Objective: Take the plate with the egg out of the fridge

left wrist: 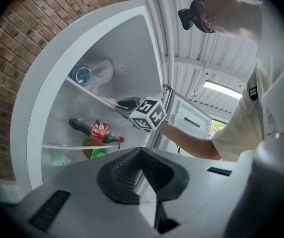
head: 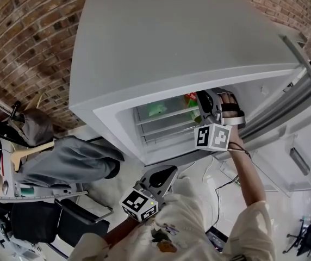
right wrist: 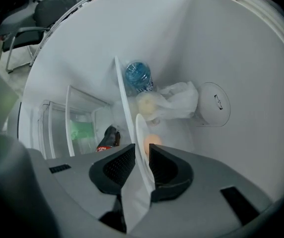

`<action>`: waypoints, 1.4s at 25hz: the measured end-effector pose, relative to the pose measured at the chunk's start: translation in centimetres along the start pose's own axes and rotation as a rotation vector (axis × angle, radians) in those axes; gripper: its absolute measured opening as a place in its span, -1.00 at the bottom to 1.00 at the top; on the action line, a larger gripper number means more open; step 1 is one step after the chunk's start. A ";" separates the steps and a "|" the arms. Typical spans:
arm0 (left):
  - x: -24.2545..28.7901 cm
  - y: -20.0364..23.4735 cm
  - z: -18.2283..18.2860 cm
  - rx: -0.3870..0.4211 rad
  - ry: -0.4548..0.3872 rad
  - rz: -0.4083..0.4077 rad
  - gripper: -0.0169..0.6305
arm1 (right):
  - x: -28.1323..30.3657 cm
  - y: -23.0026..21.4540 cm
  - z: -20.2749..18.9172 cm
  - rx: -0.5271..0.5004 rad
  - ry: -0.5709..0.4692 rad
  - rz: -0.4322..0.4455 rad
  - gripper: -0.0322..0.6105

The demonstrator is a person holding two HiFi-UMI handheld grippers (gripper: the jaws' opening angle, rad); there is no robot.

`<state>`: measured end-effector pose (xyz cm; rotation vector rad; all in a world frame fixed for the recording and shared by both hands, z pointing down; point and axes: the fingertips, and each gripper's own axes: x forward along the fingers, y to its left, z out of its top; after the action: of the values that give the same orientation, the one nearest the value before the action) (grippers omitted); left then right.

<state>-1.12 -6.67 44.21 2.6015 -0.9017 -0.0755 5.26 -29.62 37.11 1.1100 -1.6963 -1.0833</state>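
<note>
Since the right gripper point(right wrist: 142, 151) reaches into the fridge point(head: 144, 42) with its jaws closed to a narrow slot on the near rim of the plate point(right wrist: 140, 128), the coming pull looks to run straight back along the jaws, out past the front of the shelf point(right wrist: 120, 86). The plate shows edge-on, and the egg point(right wrist: 152, 142) lies on it just beyond the jaw tips, so it needs carrying level. The left gripper point(left wrist: 141, 157) hangs low outside the fridge, well apart, jaws together on nothing. The head view hides the plate and egg behind the fridge top, and how firmly the pads bite is hard to make out.
</note>
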 end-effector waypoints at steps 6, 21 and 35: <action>0.0 0.1 0.1 0.004 -0.006 0.004 -0.92 | 0.4 0.3 -0.1 -0.047 0.011 0.008 -0.62; -0.3 0.5 0.8 -0.003 -0.019 0.013 -0.92 | 1.4 0.4 -0.5 -0.139 0.055 0.042 -0.63; -0.1 0.8 0.5 -0.016 -0.015 0.009 -0.92 | 1.5 0.7 -0.5 -0.203 0.056 0.042 -0.76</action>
<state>-1.72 -7.37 44.05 2.5856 -0.9138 -0.0996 5.16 -30.94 38.17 0.9634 -1.5219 -1.1590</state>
